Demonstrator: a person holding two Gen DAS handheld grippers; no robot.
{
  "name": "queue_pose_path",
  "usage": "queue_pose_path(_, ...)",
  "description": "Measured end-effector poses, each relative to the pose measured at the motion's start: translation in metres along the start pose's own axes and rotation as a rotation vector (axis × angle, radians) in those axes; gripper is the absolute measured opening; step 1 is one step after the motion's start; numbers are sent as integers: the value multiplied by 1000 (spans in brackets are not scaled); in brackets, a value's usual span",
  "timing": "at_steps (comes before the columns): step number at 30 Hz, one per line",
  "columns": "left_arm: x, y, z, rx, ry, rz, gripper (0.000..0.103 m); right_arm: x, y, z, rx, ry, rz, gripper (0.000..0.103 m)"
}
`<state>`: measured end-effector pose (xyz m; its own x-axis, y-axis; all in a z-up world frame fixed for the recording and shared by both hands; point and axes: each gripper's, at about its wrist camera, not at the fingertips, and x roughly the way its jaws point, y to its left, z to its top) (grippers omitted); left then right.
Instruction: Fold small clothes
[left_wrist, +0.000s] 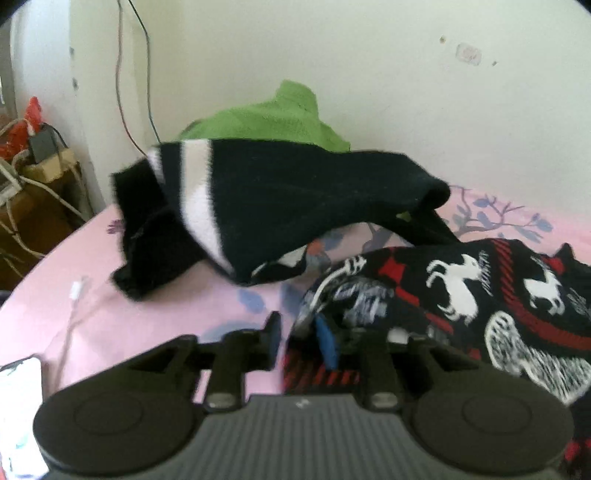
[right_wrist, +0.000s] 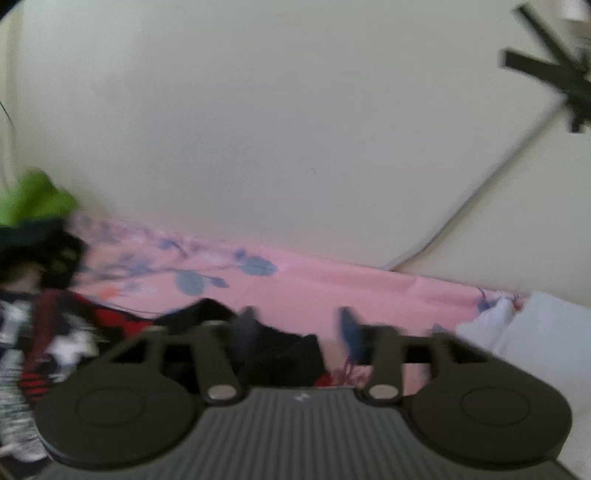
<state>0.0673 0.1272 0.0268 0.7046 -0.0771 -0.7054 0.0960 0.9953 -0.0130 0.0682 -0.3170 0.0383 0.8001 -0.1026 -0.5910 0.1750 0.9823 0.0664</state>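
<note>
On pink bedsheet (left_wrist: 155, 317), patterned sweater (left_wrist: 480, 295) lies spread to right of left gripper (left_wrist: 301, 339), long axis running right and away; left gripper narrow, edge of sweater sits at its right pad, grip on cloth cannot tell; right gripper (right_wrist: 295, 332) about half open, nothing clamped, dark sweater edge just below and left of it; black striped garment (left_wrist: 266, 206) heaped beyond, green one (left_wrist: 266, 118) behind; left gripper nearer sweater hem, right nearer its far end
</note>
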Motion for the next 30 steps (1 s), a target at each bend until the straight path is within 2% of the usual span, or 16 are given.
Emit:
queue_pose_path(4, -42, 12, -14, -2, -57, -52, 35, -73, -24, -18, 106, -84, 100, 52)
queue_pose_path(6, -62, 14, -19, 5, -69, -110, 41, -112, -38, -39, 179, -120, 152, 52)
queue_pose_path(10, -96, -1, -40, 58, -50, -336, 49, -170, -56, -93, 253, -139, 213, 52)
queue_pose_path(13, -104, -26, -60, 106, 9, -495, 53, -193, -59, -138, 292, -99, 222, 50)
queue_pose_path(15, -103, -45, -75, 137, 65, -568, 54, -204, -59, -168, 309, -53, 214, 49)
queue_pose_path(19, -89, -79, -98, 183, 161, -600, 60, -212, -46, -212, 323, 44, 215, 49)
queue_pose_path(20, -86, -83, -103, 175, 184, -613, 63, -218, -40, -218, 311, 16, 215, 49)
queue_pose_path(21, -89, -85, -105, 173, 166, -616, 70, -219, -34, -220, 301, 19, 235, 49)
queue_pose_path(25, -90, -97, -105, 165, 203, -687, 70, -211, -5, -217, 215, 35, 304, 50)
queue_pose_path(27, -90, -103, -106, 166, 202, -691, 71, -201, 10, -210, 175, 34, 333, 51)
queue_pose_path(29, -92, -109, -108, 174, 195, -684, 67, -194, 19, -206, 163, 31, 354, 51)
queue_pose_path(30, -90, -114, -107, 170, 195, -683, 50, -191, 22, -205, 170, 31, 374, 58)
